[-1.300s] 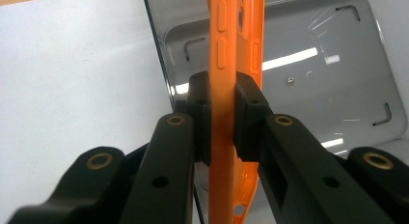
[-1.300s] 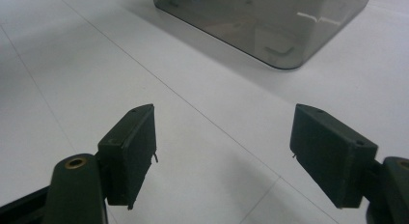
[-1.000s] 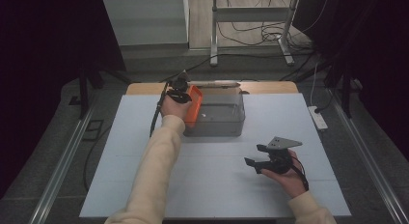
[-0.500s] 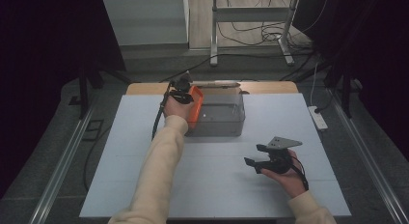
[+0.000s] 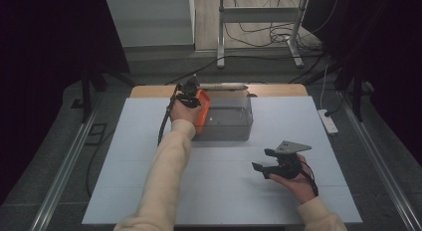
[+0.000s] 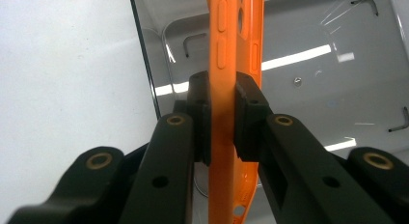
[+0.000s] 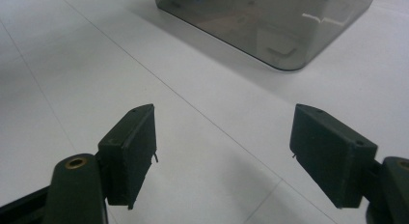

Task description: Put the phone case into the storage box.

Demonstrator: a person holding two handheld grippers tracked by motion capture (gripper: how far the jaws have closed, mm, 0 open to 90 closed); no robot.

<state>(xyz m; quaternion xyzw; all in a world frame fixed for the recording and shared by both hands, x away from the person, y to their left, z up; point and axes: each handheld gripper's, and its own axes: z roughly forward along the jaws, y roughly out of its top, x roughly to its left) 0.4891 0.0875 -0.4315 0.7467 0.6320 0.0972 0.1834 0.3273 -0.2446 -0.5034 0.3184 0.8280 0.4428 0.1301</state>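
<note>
Now the left gripper (image 6: pixel 223 113) fingers clamp the orange plastic phone case (image 6: pixel 235 45) edgewise over the smoky transparent box (image 5: pixel 226 122) near the bench's far edge; lower it straight, releasing late. Right gripper (image 7: pixel 223 156) fingers stand spread, empty.

L gripper (image 6: pixel 223 119) fingers clamp orange case (image 6: pixel 236 40) edge over clear bin (image 6: pixel 337 79).

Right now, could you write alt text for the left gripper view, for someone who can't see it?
The left gripper has its two black jaws shut on the edge of an orange phone case, held above a clear grey plastic box. The white table lies to the left.
</note>
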